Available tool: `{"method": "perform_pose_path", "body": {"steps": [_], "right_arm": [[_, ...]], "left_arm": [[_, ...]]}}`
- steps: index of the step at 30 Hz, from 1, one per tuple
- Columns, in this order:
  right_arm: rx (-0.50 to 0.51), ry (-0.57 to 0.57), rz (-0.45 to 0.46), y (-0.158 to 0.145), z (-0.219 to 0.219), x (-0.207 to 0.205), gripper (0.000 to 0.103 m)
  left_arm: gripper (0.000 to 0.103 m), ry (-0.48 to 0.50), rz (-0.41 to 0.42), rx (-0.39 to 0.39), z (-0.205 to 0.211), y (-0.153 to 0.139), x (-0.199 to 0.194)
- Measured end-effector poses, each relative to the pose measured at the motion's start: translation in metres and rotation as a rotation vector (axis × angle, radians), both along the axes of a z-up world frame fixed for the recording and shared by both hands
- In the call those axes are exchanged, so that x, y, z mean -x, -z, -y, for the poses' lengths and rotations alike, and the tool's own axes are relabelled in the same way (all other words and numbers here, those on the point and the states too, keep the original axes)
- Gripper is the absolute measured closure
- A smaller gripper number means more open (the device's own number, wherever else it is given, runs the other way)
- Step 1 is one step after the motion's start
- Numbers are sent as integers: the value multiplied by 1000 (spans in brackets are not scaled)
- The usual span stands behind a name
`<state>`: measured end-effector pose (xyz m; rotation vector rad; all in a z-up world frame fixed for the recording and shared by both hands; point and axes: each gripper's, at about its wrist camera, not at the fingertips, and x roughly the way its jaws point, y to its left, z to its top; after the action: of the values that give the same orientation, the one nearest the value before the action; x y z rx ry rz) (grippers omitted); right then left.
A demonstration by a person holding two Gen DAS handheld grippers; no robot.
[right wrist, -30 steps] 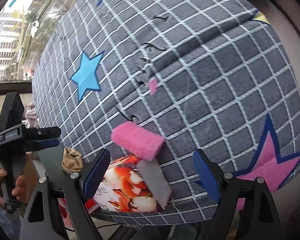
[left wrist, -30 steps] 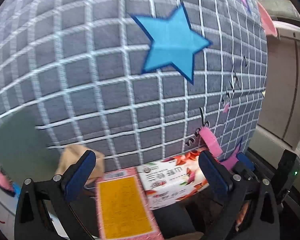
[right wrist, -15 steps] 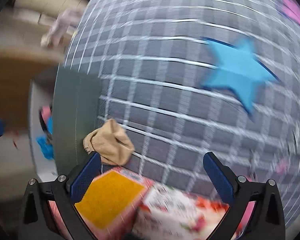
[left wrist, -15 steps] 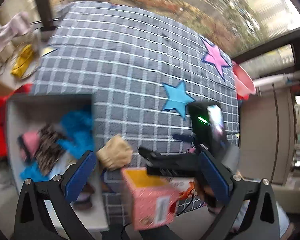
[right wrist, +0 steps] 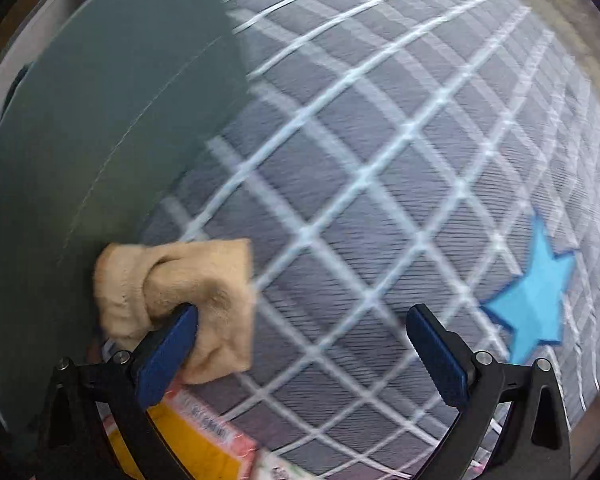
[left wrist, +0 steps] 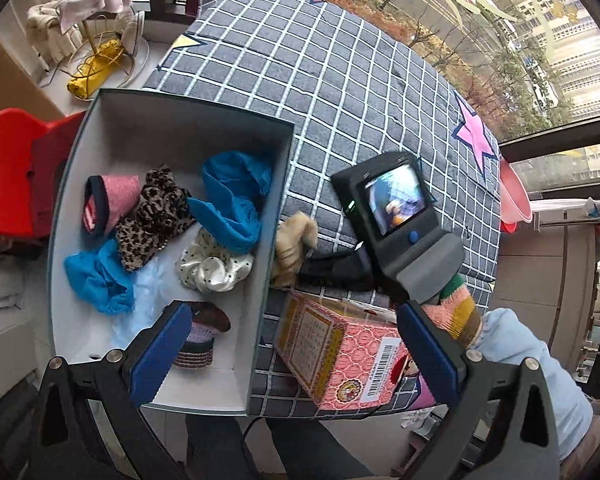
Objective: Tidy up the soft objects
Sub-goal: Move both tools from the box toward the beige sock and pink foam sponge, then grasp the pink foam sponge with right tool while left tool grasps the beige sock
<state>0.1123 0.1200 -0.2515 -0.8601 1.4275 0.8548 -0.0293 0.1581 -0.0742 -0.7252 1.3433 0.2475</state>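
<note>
The right gripper [right wrist: 302, 330] is pointing down at a grey checked desk [right wrist: 380, 140], its jaws spread wide after just opening, with nothing gripped between them. A tan sock [right wrist: 176, 304], rolled into a bundle, is lying on the desk against the outer wall of a box [right wrist: 100, 120]. The gripper's left pad is overlapping the sock's near edge, while the right pad is standing well apart from it over bare cloth. The view is blurred, so whether the pad is touching the sock cannot be told.

The left gripper [left wrist: 290, 342] is hanging above, jaws wide and empty. Below it the box [left wrist: 272, 216] is holding blue cloths, a leopard-print scrunchie [left wrist: 152, 216], a white dotted scrunchie [left wrist: 212, 266] and rolled socks. The tan sock [left wrist: 292, 240] is sitting just outside the box's wall, beside a pink carton [left wrist: 340, 356].
</note>
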Motion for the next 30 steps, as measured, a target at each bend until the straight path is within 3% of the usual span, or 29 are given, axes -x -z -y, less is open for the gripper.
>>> {"method": "perform_pose_path", "body": {"steps": [4,7,9,12,16,19,25,30], "right_arm": [[124,172,251,-9,26,-55,0],[142,395,321,-30,68,-114,0],[57,579,232,-51,110,-143,0],[-28,694,77,-64,146,-145,0],[-8,619,-66,-59,157,-96,0],[17,610,-124,-47,161,-67,0],[76,623,-160,-29,157,-41,0],[81,656,-216,-5,179,-40,45]], "left_arm": [[0,26,2,-3,9,0,-8],[0,58,9,-11,22,0,-22],[0,95,9,-23,34,1,-37],[0,125,-12,-27,52,8,-62],[0,175,-92,-18,71,29,-93],[0,285,-180,-18,89,53,-120],[0,511,-348,-80,111,102,-155],[1,604,-468,-124,109,139,-161]]}}
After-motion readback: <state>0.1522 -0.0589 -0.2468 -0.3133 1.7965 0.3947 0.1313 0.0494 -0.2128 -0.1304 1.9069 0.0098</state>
